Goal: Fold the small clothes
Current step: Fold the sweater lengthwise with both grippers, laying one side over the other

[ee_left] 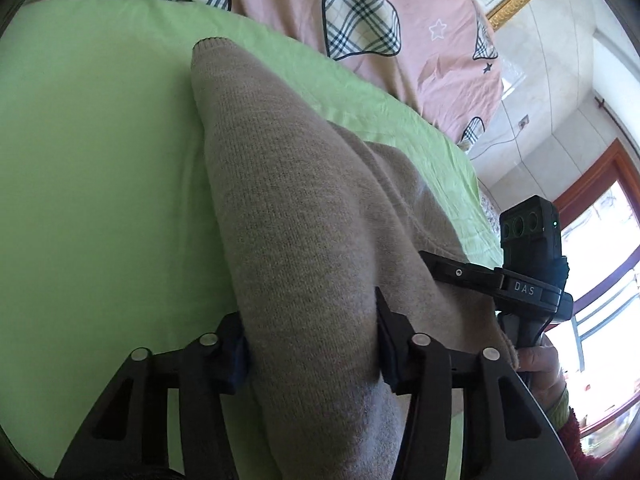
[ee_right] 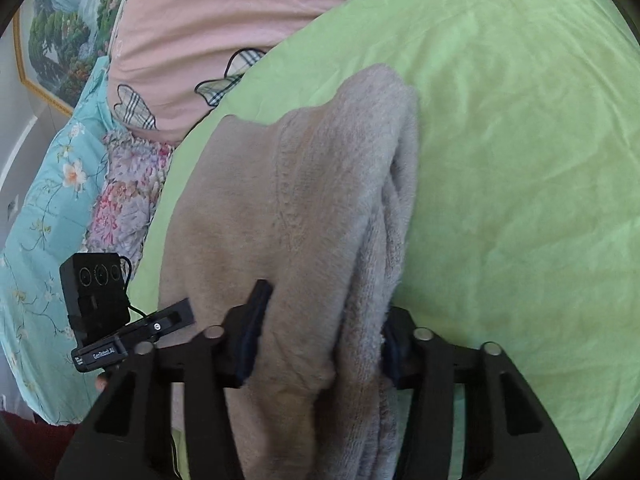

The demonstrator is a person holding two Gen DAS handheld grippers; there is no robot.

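Observation:
A beige knitted garment (ee_left: pixel 296 216) lies folded on a green sheet (ee_left: pixel 88 168). My left gripper (ee_left: pixel 312 344) is shut on a thick fold of it, the cloth bulging between its fingers. In the right wrist view the same garment (ee_right: pixel 288 216) runs away from me, and my right gripper (ee_right: pixel 320 344) is shut on its near edge, where several layers bunch. The right gripper also shows in the left wrist view (ee_left: pixel 520 280) at the garment's right side, and the left gripper shows in the right wrist view (ee_right: pixel 120 332) at its left side.
A pink quilt with plaid hearts (ee_left: pixel 360 8) lies beyond the green sheet. Floral bedding (ee_right: pixel 48 216) lies at the left in the right wrist view. A framed picture (ee_right: pixel 60 32) hangs on the wall, and a window (ee_left: pixel 600 280) is at the right.

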